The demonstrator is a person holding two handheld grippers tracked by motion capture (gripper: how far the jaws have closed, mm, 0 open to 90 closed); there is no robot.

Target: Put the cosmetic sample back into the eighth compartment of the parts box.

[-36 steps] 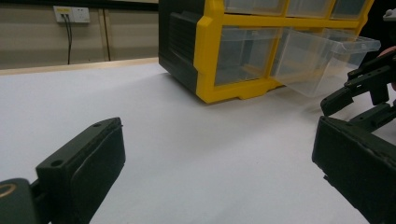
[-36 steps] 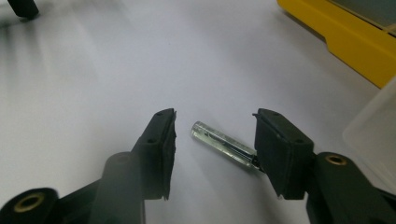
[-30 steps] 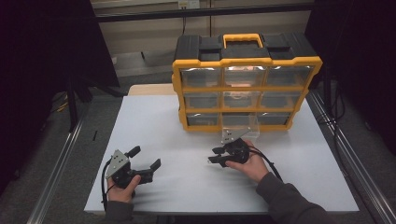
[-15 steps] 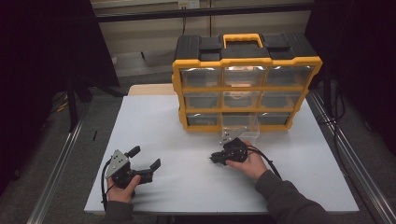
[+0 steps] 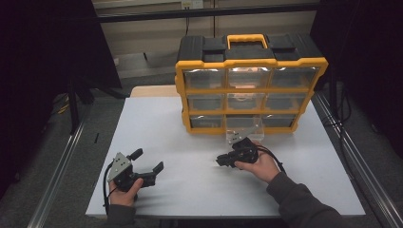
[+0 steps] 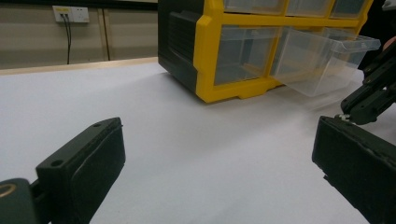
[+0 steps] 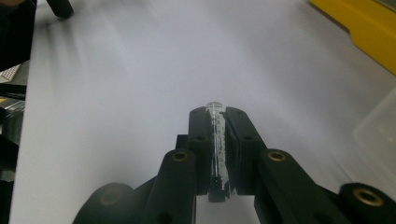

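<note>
A small clear tube [image 7: 217,135] is pinched lengthwise between the jaws of my right gripper [image 7: 215,113], which is shut on it just above the white table. In the high view the right gripper [image 5: 221,160] points left, a little in front of a clear drawer [image 5: 244,127] pulled partly out of the bottom row of the yellow-and-black drawer cabinet [image 5: 247,90]. My left gripper [image 5: 148,160] rests near the table's front left, jaws wide open with nothing between them. The left gripper view shows those open jaws [image 6: 215,140], the drawer [image 6: 322,60] and the right gripper [image 6: 369,95] beyond.
The white table [image 5: 190,123] has bare surface between the two grippers and to the cabinet's left. Metal rails run along both sides of the table. A wall socket [image 6: 70,14] sits on the far wall.
The right gripper's jaws, apart a second ago, now stand together on the clear tube. The right hand shifted only slightly. The left gripper has stayed put.
</note>
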